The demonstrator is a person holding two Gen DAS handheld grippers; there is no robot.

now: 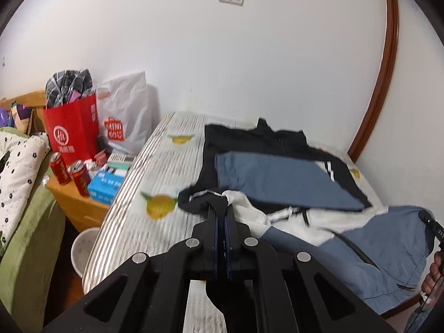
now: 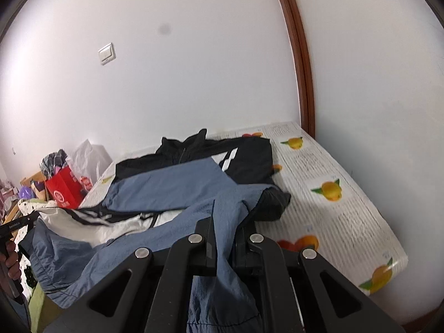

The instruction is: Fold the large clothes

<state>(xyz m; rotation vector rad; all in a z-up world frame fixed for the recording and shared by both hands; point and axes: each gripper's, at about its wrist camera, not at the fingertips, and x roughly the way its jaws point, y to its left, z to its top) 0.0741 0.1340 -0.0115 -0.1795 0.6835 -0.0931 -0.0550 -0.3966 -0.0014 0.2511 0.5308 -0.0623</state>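
Observation:
A large black, blue and white jacket [image 1: 277, 177] lies partly folded on a table covered with a fruit-print cloth [image 1: 155, 172]. My left gripper [image 1: 221, 208] is shut on the jacket's black cuff, at the near left of the garment. In the right wrist view the jacket [image 2: 177, 183] spreads over the table's left half. My right gripper [image 2: 227, 213] is shut on a fold of its blue fabric, which drapes between and over the fingers. The other gripper shows at each view's edge, at the far right in the left wrist view [image 1: 435, 230] and at the left in the right wrist view [image 2: 16, 224].
A red paper bag [image 1: 72, 130], a white plastic bag [image 1: 125, 111], two red cans [image 1: 69, 172] and a blue box [image 1: 105, 186] crowd a wooden nightstand left of the table. A white bin [image 1: 83, 249] stands below. A bed with green sheets [image 1: 25, 222] is at far left. The wall is close behind.

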